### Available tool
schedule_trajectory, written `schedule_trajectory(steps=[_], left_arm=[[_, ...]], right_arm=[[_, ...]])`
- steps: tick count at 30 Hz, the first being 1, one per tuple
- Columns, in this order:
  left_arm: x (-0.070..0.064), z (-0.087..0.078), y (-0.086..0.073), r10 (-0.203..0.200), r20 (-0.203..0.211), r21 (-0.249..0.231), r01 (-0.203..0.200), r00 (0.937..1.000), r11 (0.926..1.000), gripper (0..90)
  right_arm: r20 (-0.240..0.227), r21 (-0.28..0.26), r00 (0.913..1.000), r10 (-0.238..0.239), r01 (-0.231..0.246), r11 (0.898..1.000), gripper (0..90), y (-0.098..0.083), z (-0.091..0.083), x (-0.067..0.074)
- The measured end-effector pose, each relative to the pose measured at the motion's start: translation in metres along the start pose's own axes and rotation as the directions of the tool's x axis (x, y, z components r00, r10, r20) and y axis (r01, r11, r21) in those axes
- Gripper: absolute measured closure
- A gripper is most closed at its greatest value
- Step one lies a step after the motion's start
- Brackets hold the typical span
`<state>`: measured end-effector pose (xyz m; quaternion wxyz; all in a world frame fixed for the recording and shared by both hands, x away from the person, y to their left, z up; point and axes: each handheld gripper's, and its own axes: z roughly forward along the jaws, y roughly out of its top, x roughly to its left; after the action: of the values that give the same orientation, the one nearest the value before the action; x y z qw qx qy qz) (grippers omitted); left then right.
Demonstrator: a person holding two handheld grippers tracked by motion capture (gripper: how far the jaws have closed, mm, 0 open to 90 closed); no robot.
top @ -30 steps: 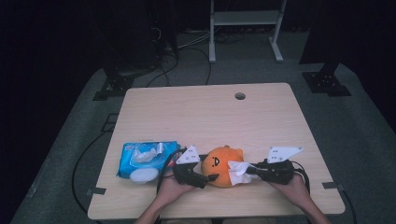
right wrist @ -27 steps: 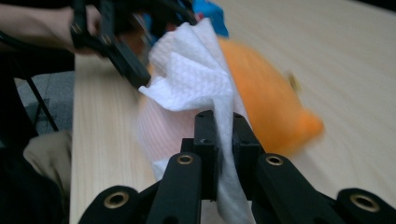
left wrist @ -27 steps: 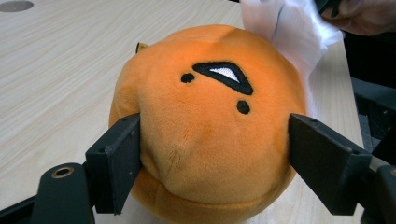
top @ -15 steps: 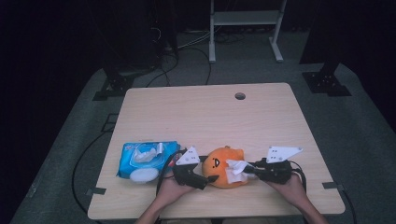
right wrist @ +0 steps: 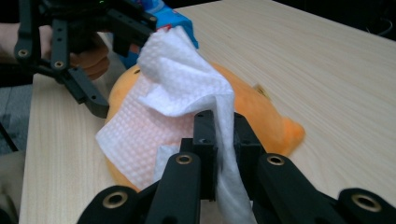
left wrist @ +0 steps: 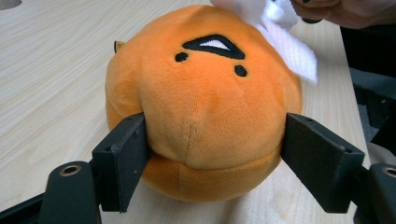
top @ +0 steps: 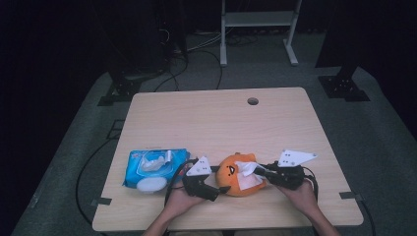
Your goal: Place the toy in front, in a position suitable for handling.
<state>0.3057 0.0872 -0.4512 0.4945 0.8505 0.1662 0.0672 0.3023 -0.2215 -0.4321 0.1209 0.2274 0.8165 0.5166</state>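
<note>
An orange plush toy [top: 239,176] with a stitched face lay on the tabletop [top: 221,123] near its front edge, between the person's two hands. The left gripper [top: 212,190] held it from the left: in the left gripper view its two black jaws stood wide apart and pressed into the soft sides of the toy [left wrist: 201,107], having just closed in a little on it. The right gripper [top: 259,171] came in from the right, its jaws drawn narrow and clamped on a white wet wipe [right wrist: 182,93]; in the right gripper view the wipe ran up between the jaws and draped over the top and side of the plush toy [right wrist: 271,121]. In the high view the wipe [top: 248,168] lay across the toy's upper right part. A blue pack of wet wipes [top: 153,167], its lid flap raised, lay on the tabletop just left of the left gripper, apart from the toy.
</note>
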Motion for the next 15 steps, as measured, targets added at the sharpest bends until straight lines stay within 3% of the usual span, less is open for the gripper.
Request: schedule_trajectory(steps=[2, 5, 9, 15], left_arm=[[0.001, 0.0, 0.0, -0.012, 0.0, -0.002, 0.012, 0.9999, 0.9999, 22.5], [0.006, -0.001, 0.002, -0.041, -0.003, -0.03, 0.04, 0.9992, 0.9987, 18.1], [0.006, 0.003, 0.004, -0.033, -0.01, -0.038, 0.033, 0.9994, 0.9987, 13.1], [0.005, 0.006, 0.006, -0.038, -0.029, -0.032, 0.037, 0.9989, 0.9988, 23.1]], right_arm=[[-0.022, -0.015, 0.9996, 0.017, -0.017, 1.0, 82.8, -0.001, -0.003, 0.002], [-0.053, 0.0, 0.9985, -0.015, 0.015, 1.0, 83.1, 0.0, 0.002, 0.012], [-0.071, -0.001, 0.9973, -0.018, 0.018, 1.0, 83.1, 0.001, 0.005, 0.014], [-0.049, 0.01, 0.9988, 0.003, -0.002, 1.0, 83.0, -0.004, -0.001, 0.007]])
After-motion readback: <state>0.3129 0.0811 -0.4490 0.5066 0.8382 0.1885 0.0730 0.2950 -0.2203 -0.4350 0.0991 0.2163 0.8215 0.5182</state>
